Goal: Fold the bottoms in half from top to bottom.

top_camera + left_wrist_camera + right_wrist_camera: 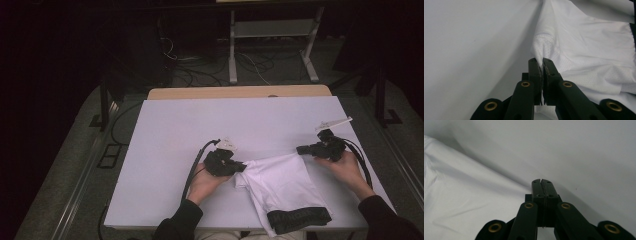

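Left gripper (542,62) pinched the white shorts (282,185); right gripper (542,181) sat closed, empty. Spreading required even tension.

White table (175,130) under the fixed camera. White garment (282,182) with a black band (299,219) lying at about five o'clock, band hanging past the near edge. Left gripper (241,168) touching the cloth's nine-o'clock corner, right gripper (301,149) at its one-o'clock corner. Grip itself too small to judge. Cables on the floor (200,70) at twelve o'clock.
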A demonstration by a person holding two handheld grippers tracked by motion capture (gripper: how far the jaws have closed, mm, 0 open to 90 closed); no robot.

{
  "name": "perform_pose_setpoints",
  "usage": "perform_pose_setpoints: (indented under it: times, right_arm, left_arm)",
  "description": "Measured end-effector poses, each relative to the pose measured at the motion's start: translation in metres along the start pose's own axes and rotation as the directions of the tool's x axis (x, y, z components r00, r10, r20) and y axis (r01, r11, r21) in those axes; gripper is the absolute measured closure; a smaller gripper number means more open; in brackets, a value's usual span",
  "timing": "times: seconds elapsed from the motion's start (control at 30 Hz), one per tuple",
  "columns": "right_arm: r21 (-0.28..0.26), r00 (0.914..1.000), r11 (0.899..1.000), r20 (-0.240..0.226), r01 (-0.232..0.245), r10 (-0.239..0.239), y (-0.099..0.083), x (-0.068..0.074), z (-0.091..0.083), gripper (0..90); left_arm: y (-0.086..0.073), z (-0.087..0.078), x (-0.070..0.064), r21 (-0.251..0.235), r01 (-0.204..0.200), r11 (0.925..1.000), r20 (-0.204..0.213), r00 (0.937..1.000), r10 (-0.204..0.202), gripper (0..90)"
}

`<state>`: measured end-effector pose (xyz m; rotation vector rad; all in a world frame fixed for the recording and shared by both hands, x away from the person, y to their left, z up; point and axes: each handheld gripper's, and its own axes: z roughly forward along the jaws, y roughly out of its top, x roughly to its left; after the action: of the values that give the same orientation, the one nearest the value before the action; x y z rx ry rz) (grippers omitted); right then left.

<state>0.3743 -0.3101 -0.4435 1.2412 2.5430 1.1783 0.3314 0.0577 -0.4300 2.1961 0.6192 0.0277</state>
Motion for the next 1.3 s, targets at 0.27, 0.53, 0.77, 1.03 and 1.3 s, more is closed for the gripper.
perform_pose_setpoints:
  times: [0.27,0.53,0.77,1.03,1.3]
  right_arm:
    - [-0.011,0.9996,1.000,-0.011,0.026,-0.026,0.021,0.007,0.011,89.1]
    - [-0.011,0.9986,0.999,-0.028,0.046,-0.046,0.038,0.014,0.030,89.1]
    - [-0.024,0.9980,0.999,-0.043,0.045,-0.046,0.048,0.017,0.037,89.1]
    - [-0.036,0.9977,0.998,-0.050,0.043,-0.045,0.057,0.020,0.044,89.1]
    - [-0.041,0.9977,0.998,-0.052,0.040,-0.042,0.067,0.024,0.053,89.1]
  left_arm:
    - [-0.001,-0.017,0.009,0.009,-0.003,1.0000,-0.036,0.9994,0.004,85.9]
    - [-0.005,-0.034,0.020,0.014,0.009,0.9999,-0.064,0.9979,-0.008,85.8]
    - [-0.006,-0.043,0.027,0.018,0.015,0.9997,-0.078,0.9969,-0.014,85.8]
    - [-0.003,-0.051,0.040,0.055,0.009,0.9985,-0.090,0.9959,-0.004,85.8]
    - [0.001,-0.063,0.058,0.051,0.010,0.9987,-0.100,0.9950,-0.005,85.8]
